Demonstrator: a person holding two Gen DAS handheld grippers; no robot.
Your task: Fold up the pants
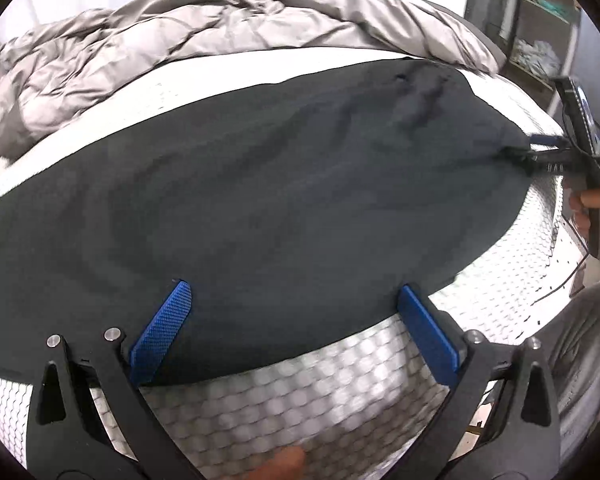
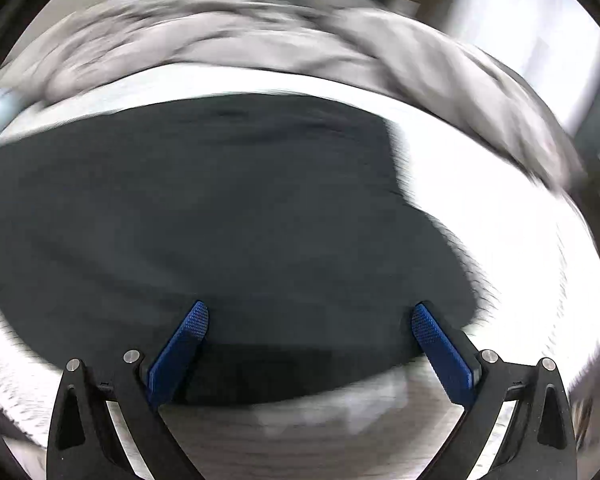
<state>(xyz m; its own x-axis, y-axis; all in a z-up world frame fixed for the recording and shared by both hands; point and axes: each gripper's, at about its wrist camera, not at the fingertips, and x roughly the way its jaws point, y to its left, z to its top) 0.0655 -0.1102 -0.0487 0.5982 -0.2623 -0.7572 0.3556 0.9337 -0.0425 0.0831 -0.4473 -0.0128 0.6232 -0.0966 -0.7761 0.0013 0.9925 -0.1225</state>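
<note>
Left wrist view: dark pants [image 1: 260, 208] are laid flat across a white honeycomb-patterned mattress [image 1: 300, 392].
Bedding: a rumpled grey duvet [image 1: 140, 44] is heaped behind the pants.
Left gripper [image 1: 296, 312]: blue pads are spread wide at the near edge of the pants; nothing is held.
Right gripper [image 1: 540, 154]: seen at the pants' far right end, held by a hand [image 1: 592, 204].
Right wrist view: heavily blurred; right gripper [image 2: 308, 332] appears released, its pads apart over the pants [image 2: 220, 220].

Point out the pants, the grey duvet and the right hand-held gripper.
pants [image 1: 260, 200], left wrist view, middle of the dark fabric.
grey duvet [image 1: 112, 52], left wrist view, rumpled top.
right hand-held gripper [image 2: 310, 320], right wrist view, midway between the blue fingertips.
</note>
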